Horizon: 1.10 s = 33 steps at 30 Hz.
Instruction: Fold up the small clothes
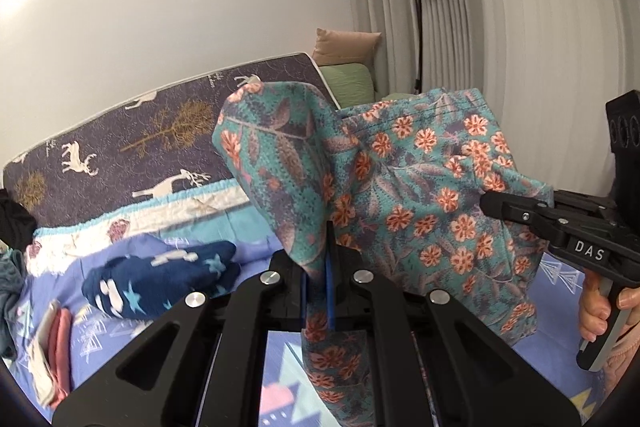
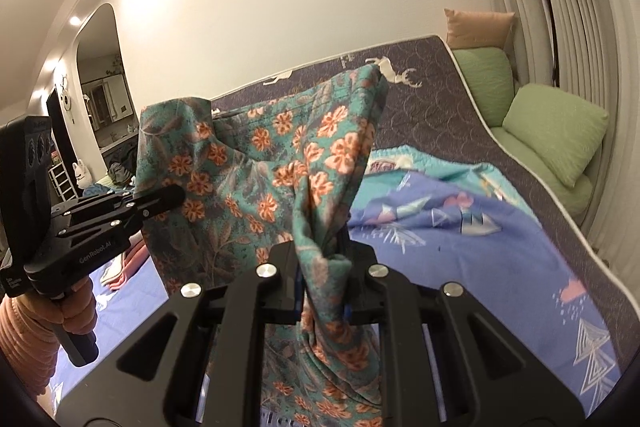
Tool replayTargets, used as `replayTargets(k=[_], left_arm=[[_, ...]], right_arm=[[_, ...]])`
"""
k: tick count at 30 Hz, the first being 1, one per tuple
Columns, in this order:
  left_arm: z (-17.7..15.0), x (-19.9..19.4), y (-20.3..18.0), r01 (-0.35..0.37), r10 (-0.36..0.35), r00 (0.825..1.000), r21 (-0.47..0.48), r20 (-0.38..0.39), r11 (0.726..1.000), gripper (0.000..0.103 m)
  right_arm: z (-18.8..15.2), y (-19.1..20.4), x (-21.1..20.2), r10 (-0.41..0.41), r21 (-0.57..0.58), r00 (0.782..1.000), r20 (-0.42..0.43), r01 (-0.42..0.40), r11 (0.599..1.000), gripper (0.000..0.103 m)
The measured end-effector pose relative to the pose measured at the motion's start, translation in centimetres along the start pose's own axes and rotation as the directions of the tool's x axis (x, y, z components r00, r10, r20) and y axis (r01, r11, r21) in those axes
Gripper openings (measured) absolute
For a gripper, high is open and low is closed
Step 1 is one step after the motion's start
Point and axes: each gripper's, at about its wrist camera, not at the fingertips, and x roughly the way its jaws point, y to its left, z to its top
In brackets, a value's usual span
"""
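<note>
Both my grippers, left [image 1: 329, 259] and right [image 2: 322, 269], pinch the light, limp garment [image 1: 400, 187], sagging toward six o'clock, best held by its corners.

Your left tongs [image 1: 326, 267] and right tongs [image 2: 322, 267] hold the garment [image 1: 400, 187] between them, stretched up above the bed [image 2: 500, 247]. Your right tongs sit to the right of your left ones, gripping the cloth's far edge. Below and left of your left tongs, a bundled piece of clothing [image 1: 160, 279] lies on the blanket [image 1: 256, 243]. Farther left, a folded stack [image 1: 56, 343] rests on the bed. Beyond the garment stands the upright mattress [image 1: 140, 139]. Right of it, behind both tongs, pillows [image 2: 556, 131] sit with a lamp [image 1: 418, 7] and curtain [image 1: 500, 7] behind them.
</note>
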Motion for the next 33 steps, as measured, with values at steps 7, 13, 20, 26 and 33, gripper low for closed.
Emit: replayTargets(k=[7,13,20,26,33], left_arm=[[2.8,2.6,0.4,-0.019,0.019,1.000,-0.010,-0.011,1.000,0.007],[3.6,4.8,0.1,-0.018,0.018,0.999,-0.009,-0.031,1.000,0.007],[3.2,9.3,0.4,-0.059,0.055,0.993,-0.027,-0.106,0.998,0.007],[2.2,15.1,1.7,-0.118,0.106,0.971,-0.043,-0.215,0.992,0.007],[0.7,20.4,3.0,-0.167,0.154,0.945,-0.021,-0.288,0.986,0.007]], right_arm=[[3.1,-0.5,3.1,-0.042,-0.021,0.999,0.006,0.042,0.999,0.013],[4.0,-2.2,5.2,-0.064,0.012,0.998,-0.007,0.064,0.998,0.013],[4.2,-3.6,8.9,-0.082,0.040,0.995,-0.056,0.084,0.996,0.013],[3.7,-4.8,15.0,-0.111,0.059,0.985,-0.134,0.120,0.991,0.013],[2.5,-5.8,21.8,-0.131,0.085,0.967,-0.218,0.152,0.985,0.013]])
